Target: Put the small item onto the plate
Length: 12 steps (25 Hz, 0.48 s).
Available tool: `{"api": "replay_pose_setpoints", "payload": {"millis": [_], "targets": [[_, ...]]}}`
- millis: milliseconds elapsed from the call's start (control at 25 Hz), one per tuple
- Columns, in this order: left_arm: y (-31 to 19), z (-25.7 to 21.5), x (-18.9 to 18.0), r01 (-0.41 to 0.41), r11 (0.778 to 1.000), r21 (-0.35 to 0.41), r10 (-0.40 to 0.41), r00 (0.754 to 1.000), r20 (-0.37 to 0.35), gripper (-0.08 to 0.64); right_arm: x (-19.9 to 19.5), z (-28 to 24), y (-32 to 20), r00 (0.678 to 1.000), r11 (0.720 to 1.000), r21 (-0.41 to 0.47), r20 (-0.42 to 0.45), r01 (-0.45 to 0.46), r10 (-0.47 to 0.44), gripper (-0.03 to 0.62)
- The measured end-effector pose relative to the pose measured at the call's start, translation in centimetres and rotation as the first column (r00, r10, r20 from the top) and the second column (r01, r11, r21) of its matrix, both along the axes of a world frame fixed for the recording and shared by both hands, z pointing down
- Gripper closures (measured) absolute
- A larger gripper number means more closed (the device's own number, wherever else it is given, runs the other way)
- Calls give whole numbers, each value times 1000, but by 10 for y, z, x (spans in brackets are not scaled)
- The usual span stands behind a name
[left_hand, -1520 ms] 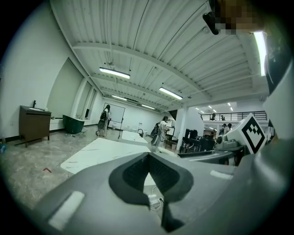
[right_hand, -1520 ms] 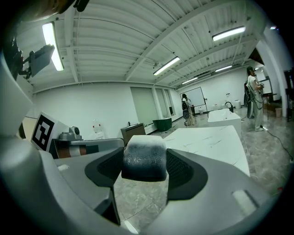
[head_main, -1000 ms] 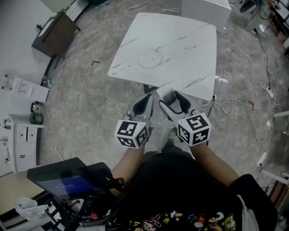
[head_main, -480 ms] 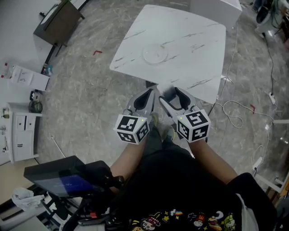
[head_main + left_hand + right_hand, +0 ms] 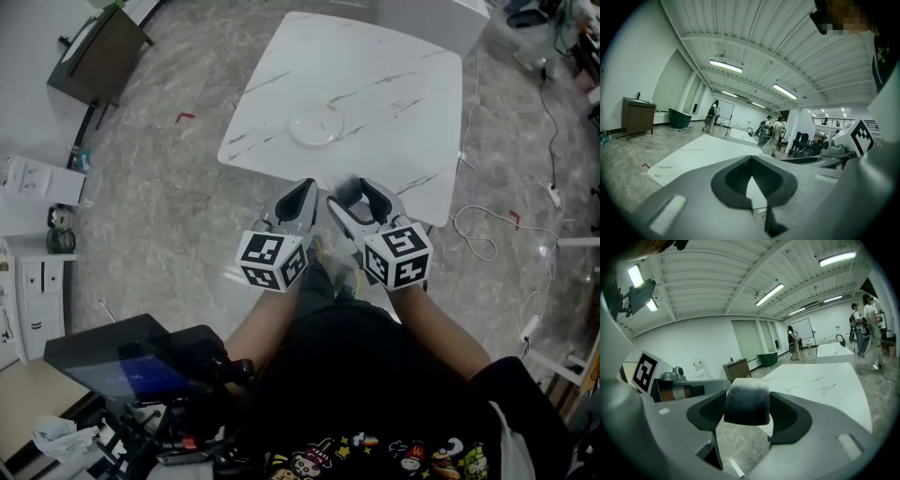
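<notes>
Currently the carry step is in hand, by judgement.

Head view: the counter [image 5: 394, 75] occupies the upper centre and bears the plate [image 5: 316, 124], with nothing seen on it. The left gripper [image 5: 300, 197] and right gripper [image 5: 361, 195] hover at its near edge, mid-frame.

Left gripper view: jaws together, nothing between.

Right gripper view: jaws clamped on the small item [image 5: 349, 192], a rounded grey block at frame centre.

Next move likely calls for advancing the right gripper over the plate, lowering it, then releasing.

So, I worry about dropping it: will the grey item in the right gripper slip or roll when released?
Likely not slippery: the grey item looks matte and speckled where the right gripper clamps it. Its rounded top suggests it might rock or roll if landed on that side on the smooth plate.
</notes>
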State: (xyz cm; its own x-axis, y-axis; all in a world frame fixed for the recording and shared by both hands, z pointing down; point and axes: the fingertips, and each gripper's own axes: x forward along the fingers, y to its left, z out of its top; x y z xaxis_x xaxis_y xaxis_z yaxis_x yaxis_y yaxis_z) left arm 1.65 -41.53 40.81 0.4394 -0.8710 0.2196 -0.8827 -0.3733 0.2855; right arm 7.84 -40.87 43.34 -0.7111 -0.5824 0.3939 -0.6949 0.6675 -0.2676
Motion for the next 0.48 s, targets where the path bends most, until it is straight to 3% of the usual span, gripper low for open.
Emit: {"api": "replay_pose_setpoints", "payload": {"millis": [240,480], "targets": [[-112,14,-145,-22,1000,-16,22,1000,-13,560,-146,9,-110,999,1000,-5,-27,-25,25,276],[-238,48,-174,-38,998,-42,38,999,-16,560,-174,43,-234,998,999,-20,-47,-42,41,276]]}}
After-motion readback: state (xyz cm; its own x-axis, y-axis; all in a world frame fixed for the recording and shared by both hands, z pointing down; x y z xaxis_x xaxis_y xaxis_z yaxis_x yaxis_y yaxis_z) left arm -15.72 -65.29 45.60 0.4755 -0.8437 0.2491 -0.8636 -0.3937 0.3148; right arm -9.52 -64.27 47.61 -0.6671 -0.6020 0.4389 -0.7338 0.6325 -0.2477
